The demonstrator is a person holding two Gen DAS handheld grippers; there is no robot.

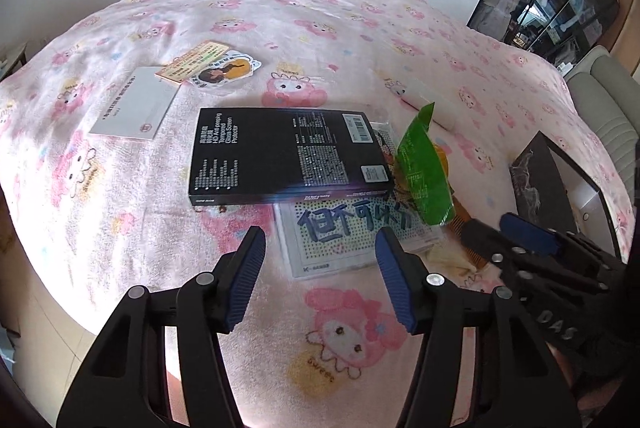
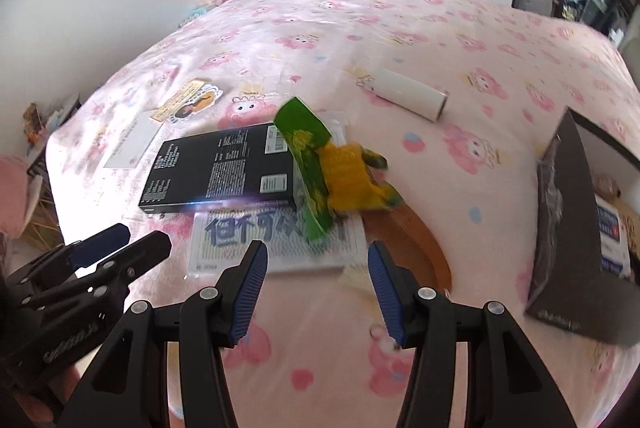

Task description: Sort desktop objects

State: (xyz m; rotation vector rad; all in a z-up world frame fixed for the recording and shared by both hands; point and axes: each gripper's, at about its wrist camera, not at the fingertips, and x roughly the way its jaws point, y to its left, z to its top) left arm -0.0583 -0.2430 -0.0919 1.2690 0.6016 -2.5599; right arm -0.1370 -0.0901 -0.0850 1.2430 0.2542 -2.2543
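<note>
A black screen-protector box (image 1: pixel 288 154) (image 2: pixel 224 168) lies on the pink blanket, partly over a clear packet with a dotted card (image 1: pixel 352 240) (image 2: pixel 272 244). A green and yellow snack packet (image 1: pixel 424 168) (image 2: pixel 332 172) lies on the dotted packet's right side. An orange comb (image 2: pixel 408 240) lies beside it. A white tube (image 2: pixel 412 94) lies further back. My left gripper (image 1: pixel 320 276) is open and empty, just short of the dotted packet. My right gripper (image 2: pixel 316 288) is open and empty, at that packet's near edge.
A white card (image 1: pixel 134 108), an orange card (image 1: pixel 192 62) and a round sticker (image 1: pixel 224 70) lie at the back left. A black open box (image 2: pixel 572 220) (image 1: pixel 560 188) stands at the right. The table edge drops off at the left.
</note>
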